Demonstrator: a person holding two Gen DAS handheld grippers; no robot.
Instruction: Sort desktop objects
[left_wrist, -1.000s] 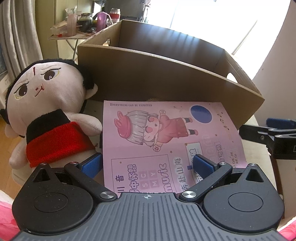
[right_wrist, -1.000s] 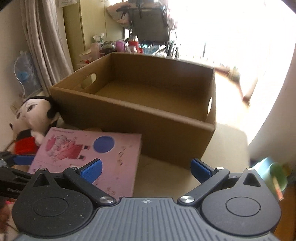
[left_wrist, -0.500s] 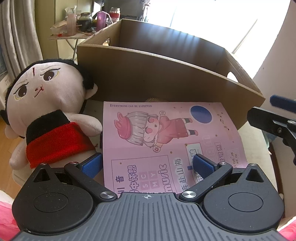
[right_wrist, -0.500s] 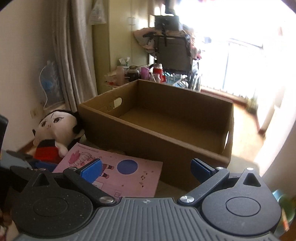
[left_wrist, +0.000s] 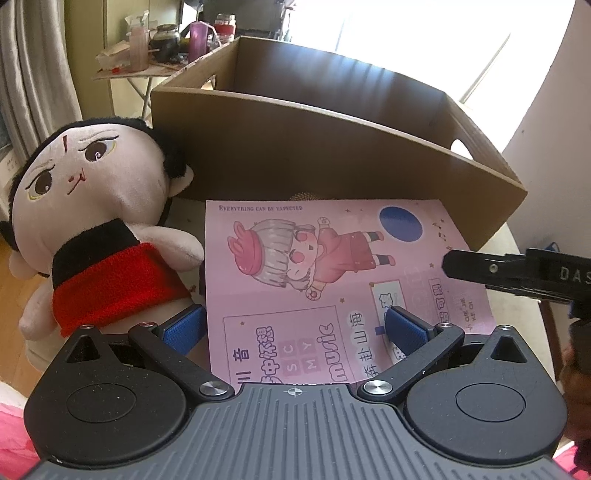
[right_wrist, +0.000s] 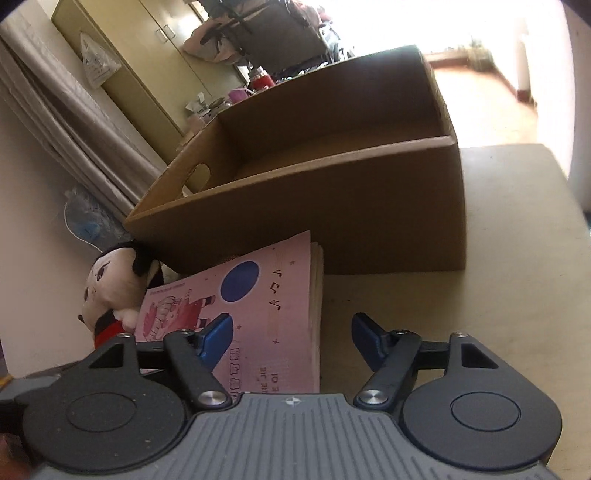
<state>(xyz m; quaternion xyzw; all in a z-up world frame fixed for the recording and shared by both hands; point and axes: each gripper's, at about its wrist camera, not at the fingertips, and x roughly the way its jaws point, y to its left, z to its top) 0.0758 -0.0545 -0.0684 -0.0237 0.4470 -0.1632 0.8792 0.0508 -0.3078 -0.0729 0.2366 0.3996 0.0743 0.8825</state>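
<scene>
Two grippers over a pink booklet (left_wrist: 332, 280) lying flat on the table (right_wrist: 498, 229), just in front of the cardboard box (left_wrist: 332, 158)

Left gripper (left_wrist: 295, 326) hangs with its blue pads spread wide over the booklet's near end, pressing on nothing; a plush doll (left_wrist: 92, 221) leans beside the booklet's left edge, against the box. Right gripper (right_wrist: 291, 338), rolled to one side, has just been closing its jaws and stands partly open astride the booklet's right edge, one pad over the cover, the other over bare table, neither clamped on the pages. From the left wrist view, its black finger reaches in over the booklet's right side
</scene>
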